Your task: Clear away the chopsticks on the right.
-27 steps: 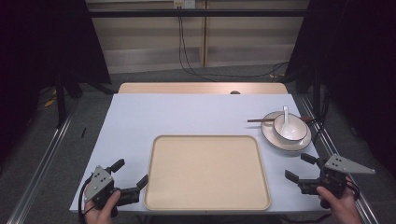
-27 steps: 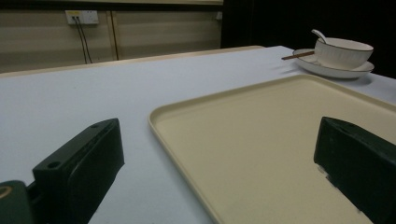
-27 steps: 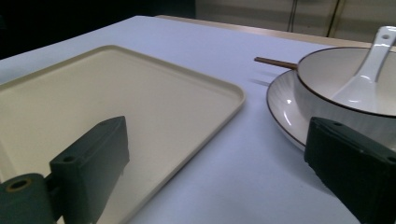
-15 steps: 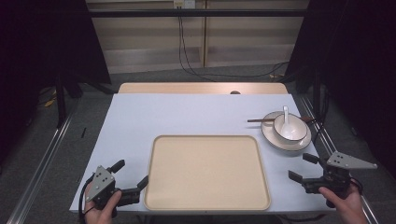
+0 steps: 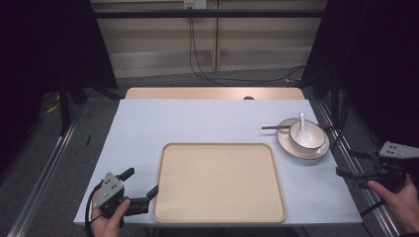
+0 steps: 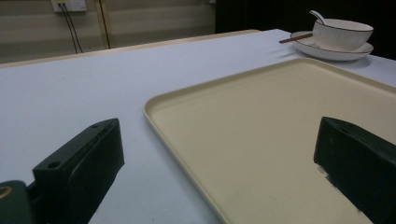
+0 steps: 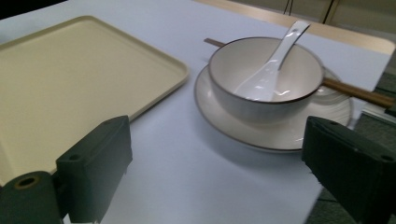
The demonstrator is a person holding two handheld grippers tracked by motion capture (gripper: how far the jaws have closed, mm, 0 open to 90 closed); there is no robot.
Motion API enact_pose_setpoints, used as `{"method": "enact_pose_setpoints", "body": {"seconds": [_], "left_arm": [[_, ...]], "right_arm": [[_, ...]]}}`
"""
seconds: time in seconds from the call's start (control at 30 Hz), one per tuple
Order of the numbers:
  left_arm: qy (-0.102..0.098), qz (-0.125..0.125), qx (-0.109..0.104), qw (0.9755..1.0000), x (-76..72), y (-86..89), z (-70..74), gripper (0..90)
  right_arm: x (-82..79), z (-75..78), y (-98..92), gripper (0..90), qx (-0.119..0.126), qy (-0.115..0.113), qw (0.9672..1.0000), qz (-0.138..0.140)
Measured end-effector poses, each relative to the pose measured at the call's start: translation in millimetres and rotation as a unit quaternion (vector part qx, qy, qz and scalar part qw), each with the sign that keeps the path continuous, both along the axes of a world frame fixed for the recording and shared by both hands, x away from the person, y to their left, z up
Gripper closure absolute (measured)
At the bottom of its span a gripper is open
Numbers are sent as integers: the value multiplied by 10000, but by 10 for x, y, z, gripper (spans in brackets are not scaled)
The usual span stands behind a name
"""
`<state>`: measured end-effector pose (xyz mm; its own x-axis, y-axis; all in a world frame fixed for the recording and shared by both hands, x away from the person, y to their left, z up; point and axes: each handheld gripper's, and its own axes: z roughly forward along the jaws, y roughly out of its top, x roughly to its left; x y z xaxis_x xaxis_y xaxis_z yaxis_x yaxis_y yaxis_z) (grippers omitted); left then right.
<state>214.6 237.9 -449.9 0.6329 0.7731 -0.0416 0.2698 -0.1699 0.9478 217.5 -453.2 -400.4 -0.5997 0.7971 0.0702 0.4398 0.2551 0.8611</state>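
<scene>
Rightward off the table (image 5: 207,118) went the right hand-held gripper (image 5: 356,166), both hand-held grippers gaping.

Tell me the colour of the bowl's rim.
The white bowl has a thin dark rim, clearest in the right gripper view.

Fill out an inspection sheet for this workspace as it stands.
Surface: white rectangular table top with a wooden strip along its far edge.
Job's things: empty beige rectangular plastic tray at near centre; white ribbed bowl on a white plate right of the tray, apart from it; white ceramic spoon in the bowl; brown chopsticks across the plate, behind the bowl.
Clutter: nothing seen.
Grippers: left gripper open, empty, by the tray's near-left corner; right gripper open, empty, beyond the table's right edge.
Cables: black cables hang from a wall socket; one trails from the left gripper.
Surroundings: grey floor, dark curtains at both sides.
</scene>
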Motion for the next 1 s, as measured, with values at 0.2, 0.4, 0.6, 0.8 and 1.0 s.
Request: {"method": "enact_pose_setpoints", "body": {"seconds": [0.2, 0.4, 0.6, 0.8, 1.0], "left_arm": [[-43, -138, 42, 9999, -2, 0, 0, 15], [-33, -125, 79, 9999, -14, -12, 1, 15], [-36, -117, 89, 9999, -8, -1, -3, 15], [-8, -102, 115, 9999, -7, 4, -8, 15], [-25, -113, 145, 9998, -9, -6, -6, 14]], "right_arm": [[306, 82, -157, 62, -284, 49, 9995, 115], [869, 199, -197, 35, -779, 365, 9957, 354], [1343, 249, -264, 80, -1006, 529, 9927, 403], [1747, 155, -268, 232, -1243, 858, 9871, 539], [2054, 16, -299, 437, -1377, 1205, 9818, 518]]}}
